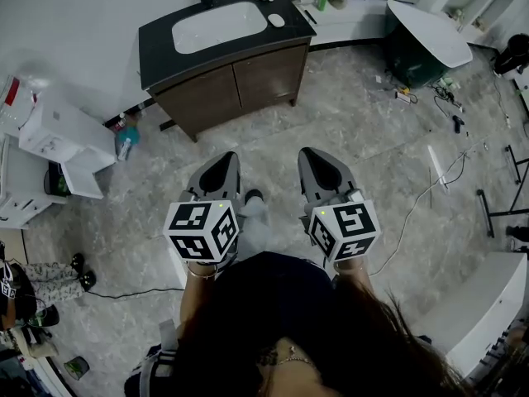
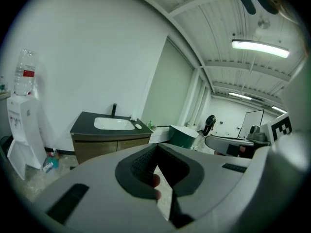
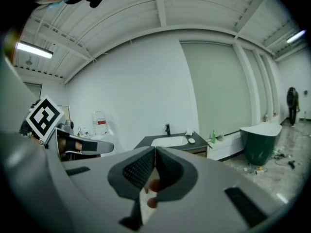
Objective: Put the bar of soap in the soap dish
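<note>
I am holding my left gripper (image 1: 221, 160) out in front, with its jaws pressed together and nothing in them. It is pointing at the dark sink cabinet (image 1: 248, 77), which is standing well away across the floor. A small white thing (image 1: 276, 21) is lying on the top, just right of the basin (image 1: 218, 26). It is too small for me to tell if it is the soap or the dish. My right gripper (image 1: 314, 154) is closed and empty too. I think I am only getting close now; next I am needing to walk up, find the soap and open one gripper
</note>
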`<state>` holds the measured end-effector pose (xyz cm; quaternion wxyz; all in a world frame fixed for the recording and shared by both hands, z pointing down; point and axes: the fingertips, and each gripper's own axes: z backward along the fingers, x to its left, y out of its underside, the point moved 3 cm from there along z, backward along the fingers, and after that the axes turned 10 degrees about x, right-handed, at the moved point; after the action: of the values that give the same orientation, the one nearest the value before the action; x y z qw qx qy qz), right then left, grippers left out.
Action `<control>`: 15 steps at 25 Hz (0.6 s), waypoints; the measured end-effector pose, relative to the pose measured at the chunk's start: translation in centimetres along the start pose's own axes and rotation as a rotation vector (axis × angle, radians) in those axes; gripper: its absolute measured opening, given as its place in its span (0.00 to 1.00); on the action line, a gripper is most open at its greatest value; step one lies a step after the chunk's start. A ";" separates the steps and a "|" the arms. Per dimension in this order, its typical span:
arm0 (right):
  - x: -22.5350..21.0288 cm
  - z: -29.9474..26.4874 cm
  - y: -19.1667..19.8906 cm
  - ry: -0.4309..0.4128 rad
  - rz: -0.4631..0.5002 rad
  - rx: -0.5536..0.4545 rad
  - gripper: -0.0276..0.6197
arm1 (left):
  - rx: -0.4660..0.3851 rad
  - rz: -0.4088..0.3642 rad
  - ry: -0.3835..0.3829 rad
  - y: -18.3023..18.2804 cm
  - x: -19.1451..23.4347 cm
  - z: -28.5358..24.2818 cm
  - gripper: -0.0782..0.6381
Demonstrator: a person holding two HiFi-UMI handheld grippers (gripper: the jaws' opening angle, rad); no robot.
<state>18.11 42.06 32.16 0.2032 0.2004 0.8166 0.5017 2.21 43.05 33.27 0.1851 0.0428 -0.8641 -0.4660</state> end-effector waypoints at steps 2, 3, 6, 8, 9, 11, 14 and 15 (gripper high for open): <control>-0.7 -2.4 -2.0 0.012 0.005 -0.014 0.07 | -0.014 -0.010 0.019 -2.5 1.4 -1.9 0.11; -1.0 -3.6 -3.0 0.015 0.005 -0.016 0.07 | -0.021 -0.015 0.030 -3.7 2.0 -2.7 0.11; -1.7 -6.9 -5.9 0.016 -0.003 -0.038 0.07 | -0.036 -0.027 0.057 -6.9 3.9 -5.0 0.11; -2.2 -8.9 -7.7 0.008 -0.012 -0.056 0.07 | -0.041 -0.031 0.069 -8.8 5.2 -6.4 0.11; -2.5 -9.8 -8.4 0.007 -0.017 -0.064 0.07 | -0.040 -0.031 0.075 -9.5 5.8 -7.1 0.11; -3.0 -11.3 -9.4 0.015 -0.026 -0.070 0.07 | -0.035 -0.028 0.086 -10.5 7.0 -8.2 0.11; -3.6 -13.4 -10.2 0.028 -0.026 -0.060 0.07 | -0.022 -0.023 0.091 -11.6 8.6 -9.9 0.11; -3.9 -14.1 -10.3 0.030 -0.025 -0.053 0.07 | -0.018 -0.021 0.091 -11.9 9.1 -10.5 0.11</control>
<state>12.60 25.29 29.20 0.2026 0.1772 0.8085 0.5234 -3.63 25.84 31.24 0.2197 0.0710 -0.8500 -0.4734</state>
